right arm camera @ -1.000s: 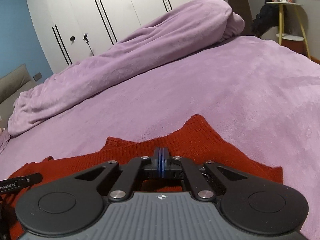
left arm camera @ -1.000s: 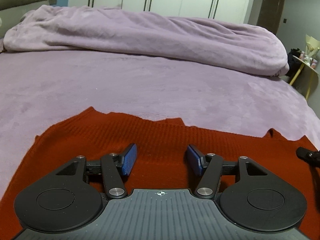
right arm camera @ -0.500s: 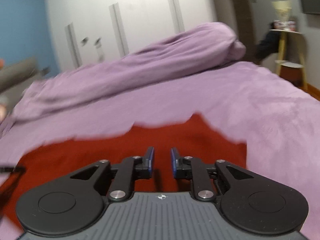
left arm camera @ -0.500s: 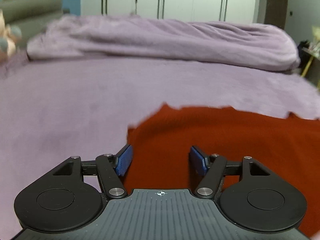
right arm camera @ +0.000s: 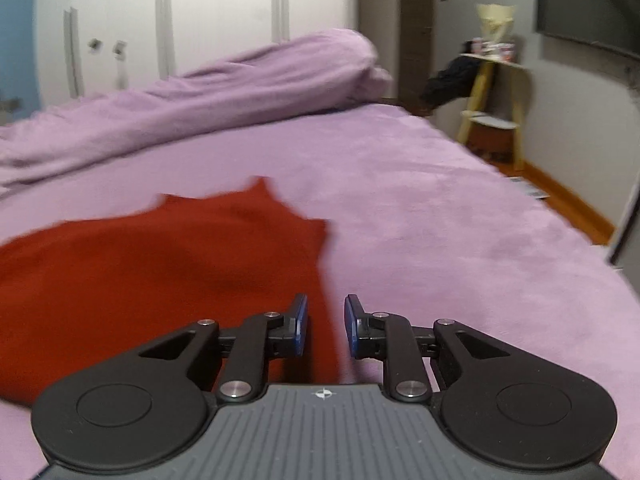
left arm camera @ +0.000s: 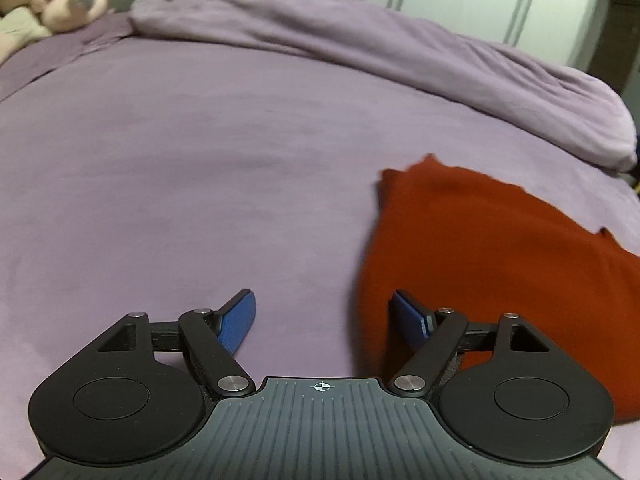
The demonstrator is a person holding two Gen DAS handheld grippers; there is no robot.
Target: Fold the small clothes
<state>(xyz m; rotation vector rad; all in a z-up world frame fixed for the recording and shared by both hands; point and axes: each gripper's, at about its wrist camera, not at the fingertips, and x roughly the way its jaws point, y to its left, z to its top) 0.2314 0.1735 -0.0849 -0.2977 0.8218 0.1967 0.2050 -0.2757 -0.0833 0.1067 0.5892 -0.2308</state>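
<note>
Left wrist view: purple bed cover (left arm camera: 200, 160) spans the frame, rolled duvet (left arm camera: 400, 52) behind. Red garment (left arm camera: 500, 260) lies flat on it (edges blurred). My left gripper (left arm camera: 322, 318) is spread wide, its right finger over the garment's left edge. My right gripper (right arm camera: 326, 326) is parted, holding nothing.

Bare lilac plush bed cover (left arm camera: 180, 168) spreads wide ahead and left of the left claw (left arm camera: 322, 316), whose jaws gape with nothing between them. The rust-red knitted garment (left arm camera: 500, 248) lies flat to its right. A long bunched lilac blanket (right arm camera: 224, 84) walls off the far side. Right of the right claw (right arm camera: 326, 326), open cover reaches the bed's edge, a yellow-legged side stand (right arm camera: 492, 92) beyond.
</note>
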